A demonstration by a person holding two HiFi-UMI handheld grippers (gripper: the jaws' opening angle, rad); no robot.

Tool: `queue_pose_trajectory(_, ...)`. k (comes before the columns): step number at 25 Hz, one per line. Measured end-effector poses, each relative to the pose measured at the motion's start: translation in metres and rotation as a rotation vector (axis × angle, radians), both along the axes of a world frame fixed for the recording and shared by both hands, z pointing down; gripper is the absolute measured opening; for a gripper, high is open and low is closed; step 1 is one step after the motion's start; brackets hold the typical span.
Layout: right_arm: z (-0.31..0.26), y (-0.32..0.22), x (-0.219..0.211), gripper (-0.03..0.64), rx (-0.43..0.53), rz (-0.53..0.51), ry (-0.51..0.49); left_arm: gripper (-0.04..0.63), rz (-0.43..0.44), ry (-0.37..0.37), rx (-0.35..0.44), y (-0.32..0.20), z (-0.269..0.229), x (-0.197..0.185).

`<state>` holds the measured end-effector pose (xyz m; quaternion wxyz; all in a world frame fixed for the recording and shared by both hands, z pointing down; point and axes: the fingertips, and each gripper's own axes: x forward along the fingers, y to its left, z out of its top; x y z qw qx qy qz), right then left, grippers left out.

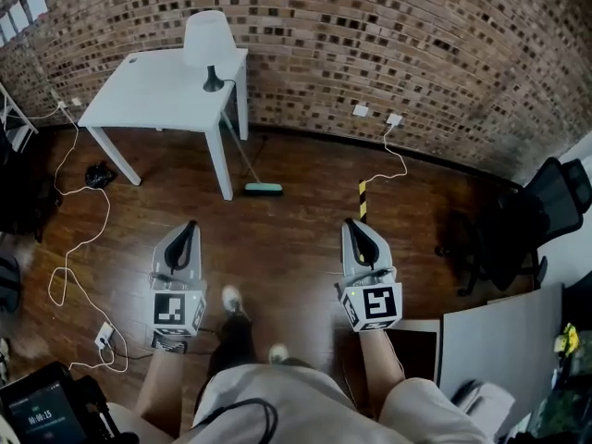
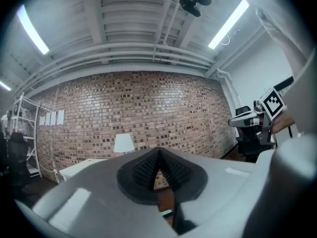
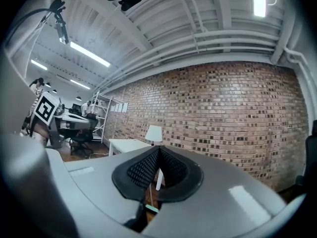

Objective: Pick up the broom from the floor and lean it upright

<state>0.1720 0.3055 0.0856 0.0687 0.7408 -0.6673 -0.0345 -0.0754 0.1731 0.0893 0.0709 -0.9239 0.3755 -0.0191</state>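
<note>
Left tongs (image 1: 191, 227) and right tongs (image 1: 355, 224) pressed together; teal-headed broom (image 1: 262, 190) leans against table (image 1: 148, 91).

A slim broom (image 1: 242, 155) with a thin, pale handle and a flat teal head (image 1: 263, 190) stands tilted, well ahead of me. Its head rests on the dark wooden floor (image 1: 296, 239), just to the right of the front leg of a white table (image 1: 157, 91). The handle slants up and left to the table's right edge and appears to lean there.
</note>
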Motion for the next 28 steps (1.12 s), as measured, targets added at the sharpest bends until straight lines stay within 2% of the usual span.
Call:
queue_pose_trajectory(5,-0.007,0.048,0.0,0.012,0.01,0.018,-0.017,0.002,0.007,0.007,0.009,0.046,-0.012,-0.001)
queue_pose_trajectory(12,-0.015,0.086,-0.01,0.012,0.02,0.039,-0.016,0.002,-0.013,0.019,0.007,0.073,-0.023,-0.018)
queue_pose_trajectory(28,-0.04,0.108,-0.069,0.011,0.076,0.021,-0.008,0.002,-0.004,0.028,0.015,0.097,-0.036,-0.067)
